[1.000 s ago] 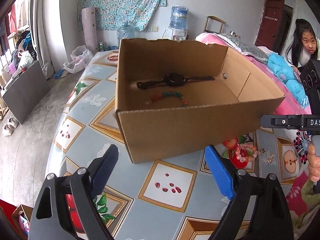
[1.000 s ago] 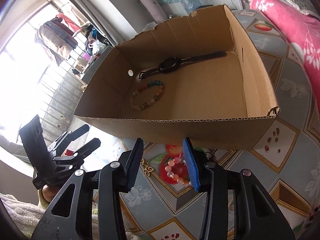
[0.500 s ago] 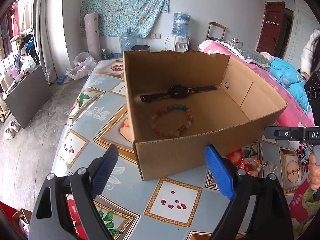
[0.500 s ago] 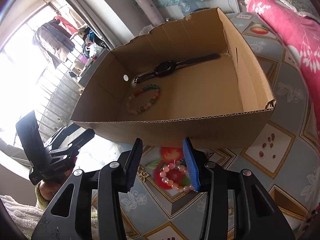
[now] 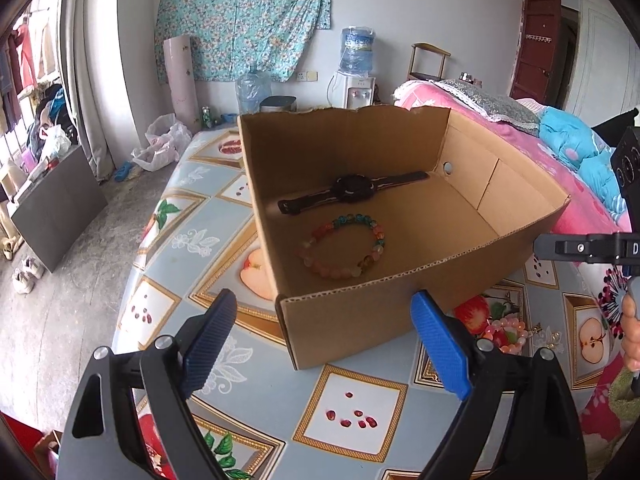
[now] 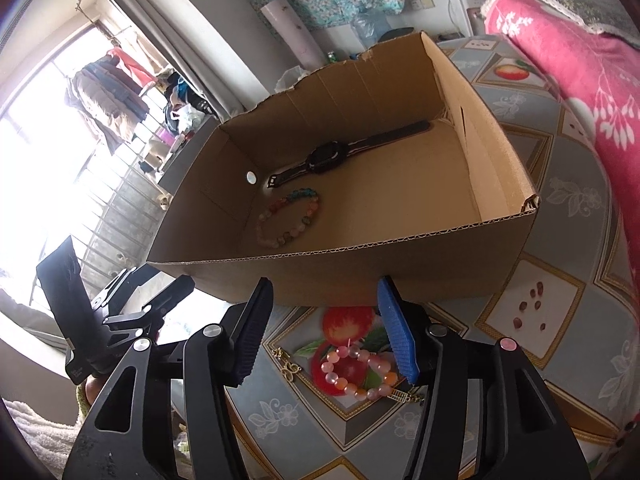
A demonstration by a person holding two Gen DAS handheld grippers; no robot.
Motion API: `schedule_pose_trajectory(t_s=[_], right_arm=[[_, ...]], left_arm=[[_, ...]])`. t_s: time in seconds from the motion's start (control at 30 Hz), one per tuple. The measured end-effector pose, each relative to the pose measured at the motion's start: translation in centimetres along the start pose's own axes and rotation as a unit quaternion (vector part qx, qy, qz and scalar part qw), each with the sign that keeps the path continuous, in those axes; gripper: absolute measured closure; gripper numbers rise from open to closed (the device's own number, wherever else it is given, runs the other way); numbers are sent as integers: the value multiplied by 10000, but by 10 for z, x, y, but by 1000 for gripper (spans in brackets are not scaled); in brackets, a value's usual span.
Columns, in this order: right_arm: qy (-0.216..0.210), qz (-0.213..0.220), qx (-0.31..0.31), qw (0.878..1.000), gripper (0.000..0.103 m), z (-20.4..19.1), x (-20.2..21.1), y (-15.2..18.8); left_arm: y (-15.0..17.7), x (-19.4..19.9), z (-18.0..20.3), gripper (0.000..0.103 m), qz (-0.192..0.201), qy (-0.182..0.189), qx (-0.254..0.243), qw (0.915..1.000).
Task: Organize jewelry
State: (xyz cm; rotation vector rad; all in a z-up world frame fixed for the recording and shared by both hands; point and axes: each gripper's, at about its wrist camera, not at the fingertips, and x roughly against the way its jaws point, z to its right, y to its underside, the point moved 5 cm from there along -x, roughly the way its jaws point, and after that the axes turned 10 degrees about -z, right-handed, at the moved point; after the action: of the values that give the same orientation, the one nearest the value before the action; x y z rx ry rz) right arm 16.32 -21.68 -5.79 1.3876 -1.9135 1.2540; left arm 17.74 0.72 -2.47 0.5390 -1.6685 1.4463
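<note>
An open cardboard box [image 5: 352,316] [image 6: 400,268] stands on the patterned table. Inside lie a black watch [image 5: 352,190] [image 6: 328,156] and a multicoloured bead bracelet [image 5: 344,250] [image 6: 288,218]. A pink bead bracelet [image 6: 356,372] [image 5: 504,334] lies on the table in front of the box, with small gold pieces [image 6: 286,366] beside it. My right gripper [image 6: 326,326] hovers over the pink bracelet, jaws opening, nothing pressed between them. My left gripper [image 5: 322,344] stands wide open before the box's near corner, holding nothing.
The table wears a cloth [image 5: 348,412] with fruit squares. A bed with a pink blanket [image 6: 580,64] runs along the right. A person's hand [image 5: 630,332] holds the other gripper at the right edge. A water dispenser [image 5: 356,68] stands by the far wall.
My right gripper's jaws have spread wider over the pink bracelet. The left view has risen, showing more of the box's inside. A person at the right edge has left the left view.
</note>
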Motion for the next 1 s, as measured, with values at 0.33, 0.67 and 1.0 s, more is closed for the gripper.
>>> schedule_pose_trajectory(t_s=[0.33,0.67,1.0], right_arm=[[208,9,370,9991,38,-20,11,37],[297,-277,579,9975,38,-30,5,96],[204,-559,631,9962,58,-42,-24,95]], left_arm=[[24,19,9,16,-22,31,-43,10000],[83,5,32,16,-669,92,-176,9976],[95,-20,54,16,-852,-202,-622,9942]])
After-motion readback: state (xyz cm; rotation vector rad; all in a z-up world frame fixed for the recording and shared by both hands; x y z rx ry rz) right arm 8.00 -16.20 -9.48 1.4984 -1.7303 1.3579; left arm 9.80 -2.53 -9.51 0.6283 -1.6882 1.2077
